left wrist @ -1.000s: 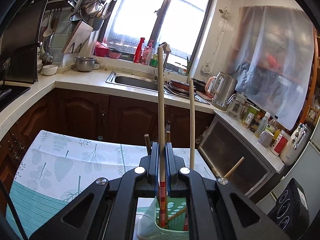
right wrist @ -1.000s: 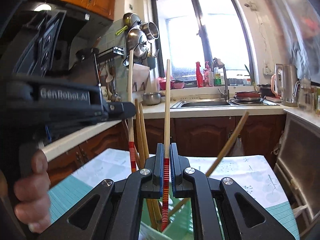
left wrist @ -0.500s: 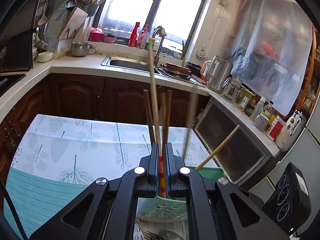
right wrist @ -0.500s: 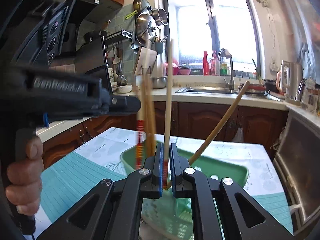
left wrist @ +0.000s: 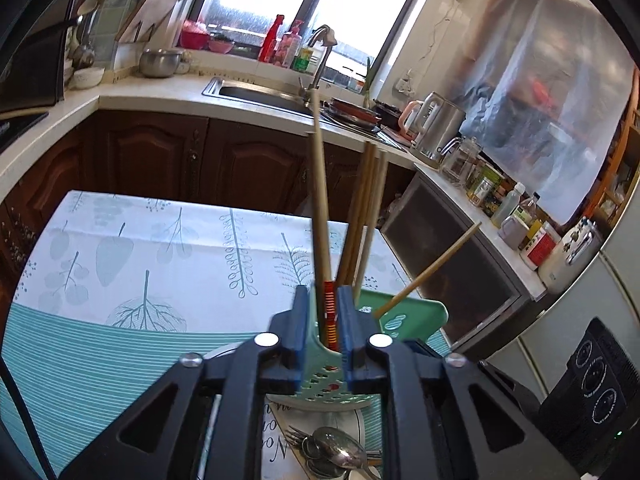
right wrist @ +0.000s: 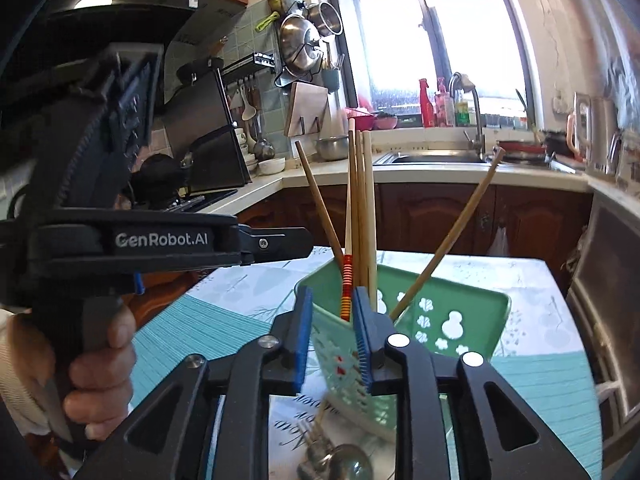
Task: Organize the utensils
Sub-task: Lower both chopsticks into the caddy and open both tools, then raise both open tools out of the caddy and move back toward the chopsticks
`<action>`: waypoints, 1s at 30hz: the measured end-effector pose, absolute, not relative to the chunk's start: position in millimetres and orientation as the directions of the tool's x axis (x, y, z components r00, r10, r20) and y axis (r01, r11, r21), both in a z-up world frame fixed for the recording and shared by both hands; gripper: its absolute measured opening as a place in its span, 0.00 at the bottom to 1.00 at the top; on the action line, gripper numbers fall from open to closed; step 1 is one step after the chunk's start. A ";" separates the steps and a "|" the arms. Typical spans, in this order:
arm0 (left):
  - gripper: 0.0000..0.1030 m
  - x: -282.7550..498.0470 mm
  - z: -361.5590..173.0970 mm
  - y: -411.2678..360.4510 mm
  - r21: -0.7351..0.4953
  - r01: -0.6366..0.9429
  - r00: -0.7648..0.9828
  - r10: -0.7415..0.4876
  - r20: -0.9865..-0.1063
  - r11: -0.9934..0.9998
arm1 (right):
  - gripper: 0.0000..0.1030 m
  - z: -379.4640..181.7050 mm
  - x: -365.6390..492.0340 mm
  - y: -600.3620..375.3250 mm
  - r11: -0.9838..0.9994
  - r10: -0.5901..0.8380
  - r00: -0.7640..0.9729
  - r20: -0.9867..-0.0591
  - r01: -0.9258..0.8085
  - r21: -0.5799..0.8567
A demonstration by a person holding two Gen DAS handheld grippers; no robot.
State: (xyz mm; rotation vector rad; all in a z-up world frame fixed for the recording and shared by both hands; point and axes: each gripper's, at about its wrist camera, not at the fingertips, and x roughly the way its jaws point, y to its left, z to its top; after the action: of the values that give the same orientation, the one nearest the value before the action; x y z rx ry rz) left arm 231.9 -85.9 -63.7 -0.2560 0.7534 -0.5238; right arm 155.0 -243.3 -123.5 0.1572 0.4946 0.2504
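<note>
We've got both grippers over the green utensil basket (left wrist: 404, 316), which sits on the table w/ the leaf-print cloth (left wrist: 160, 248). Left gripper (left wrist: 325, 308): jaws are opening, blue pads a little apart, and the chopstick w/ the red-striped end (left wrist: 329, 316) stands in the gap. In the left wrist view neither pad looks pressed on it, so we read it as let go; its stick runs up toward 12 o'clock. Just right of it, at about 1 o'clock, a bunch of plain wooden chopsticks (left wrist: 366, 208) stands in the same basket, and one more chopstick (left wrist: 430, 270) leans out toward 2 o'clock.

Right gripper (right wrist: 330, 308): jaws also opening, small gap. A striped chopstick (right wrist: 347, 292) rises from the basket between the pads; the right pad is v. close to it, but we can't see a pinch. The basket's near wall (right wrist: 340, 360) shows thru the gap.

At 9 o'clock in the right wrist view is the left gripper's body, w/ a hand (right wrist: 92, 364) round its grip at 8 o'clock. At 6 o'clock in both views, spoons and a fork (left wrist: 336, 452) lie on a printed plate (left wrist: 276, 448) just in front of the basket.
</note>
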 end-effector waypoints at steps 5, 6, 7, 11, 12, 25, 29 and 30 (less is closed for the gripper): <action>0.51 255.4 -65.9 -68.2 -0.477 0.350 0.567 -0.588 -0.577 0.806 | 0.21 -120.7 134.4 -252.1 0.950 0.286 0.843 -0.455 -0.185 0.253; 0.55 261.6 -67.6 -66.7 -0.495 0.354 0.552 -0.605 -0.574 0.793 | 0.21 -119.9 131.5 -253.1 0.949 0.285 0.842 -0.458 -0.182 0.256; 0.60 266.9 -69.3 -65.8 -0.507 0.356 0.541 -0.616 -0.573 0.785 | 0.21 -120.6 126.9 -253.7 0.949 0.285 0.840 -0.462 -0.179 0.259; 0.65 284.1 -75.5 -71.8 -0.523 0.391 0.503 -0.651 -0.569 0.758 | 0.21 -124.0 114.4 -253.0 0.948 0.288 0.831 -0.476 -0.177 0.264; 0.65 288.3 -77.3 -74.5 -0.516 0.402 0.498 -0.653 -0.570 0.757 | 0.21 -124.5 112.0 -252.6 0.947 0.290 0.829 -0.477 -0.179 0.265; 0.71 315.2 -88.8 -104.6 -0.529 0.567 0.404 -0.773 -0.489 0.632 | 0.21 -117.7 105.2 -235.9 0.937 0.333 0.805 -0.491 -0.225 0.265; 0.67 311.5 -93.2 -116.0 -0.502 0.606 0.395 -0.781 -0.484 0.617 | 0.21 -117.3 107.7 -231.8 0.935 0.341 0.794 -0.503 -0.233 0.267; 0.62 310.8 -94.6 -118.7 -0.496 0.613 0.397 -0.782 -0.481 0.616 | 0.21 -116.6 109.3 -231.5 0.935 0.342 0.793 -0.505 -0.233 0.268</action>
State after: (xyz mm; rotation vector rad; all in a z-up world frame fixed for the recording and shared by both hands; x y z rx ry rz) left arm 310.8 -118.7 -94.6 -0.2551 0.7479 -0.8953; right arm 109.3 -231.5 -116.6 0.1960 0.5787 0.3109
